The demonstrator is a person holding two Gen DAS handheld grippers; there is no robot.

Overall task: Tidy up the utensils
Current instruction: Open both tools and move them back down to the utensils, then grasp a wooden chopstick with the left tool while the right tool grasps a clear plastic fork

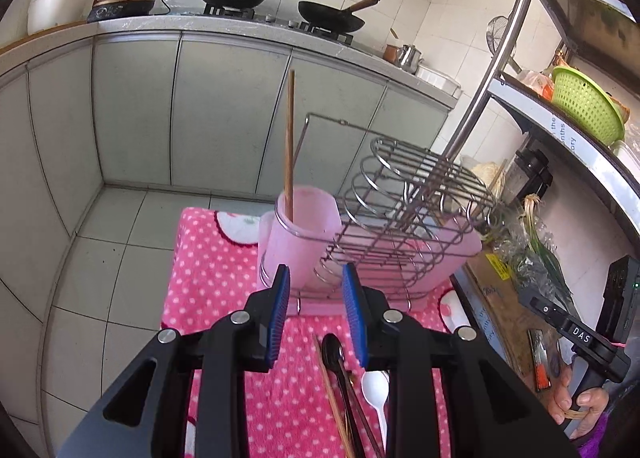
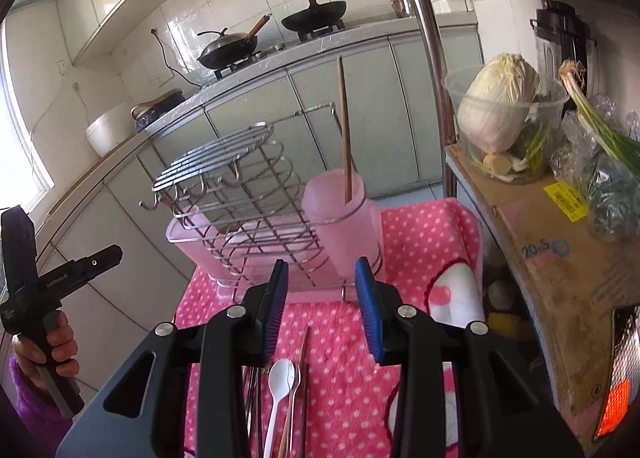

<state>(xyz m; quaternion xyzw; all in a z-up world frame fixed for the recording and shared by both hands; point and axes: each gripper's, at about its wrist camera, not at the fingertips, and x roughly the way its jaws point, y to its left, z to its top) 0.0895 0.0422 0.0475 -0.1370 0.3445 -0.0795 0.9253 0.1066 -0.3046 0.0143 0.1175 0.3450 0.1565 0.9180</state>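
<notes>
While both tools hover over the pink dotted cloth (image 1: 208, 258), neither grips anything. Left tool (image 1: 316, 314): blue pads part open, empty. Right tool (image 2: 322, 308): pads apart, gap empty. Utensils lie loose on the cloth below: white spoon (image 2: 280, 378), dark spoon (image 1: 333, 350), chopsticks (image 2: 303, 354). One chopstick (image 1: 289, 146) stands upright in the pink cup (image 1: 308, 234) of the wire rack (image 1: 400, 202).
</notes>
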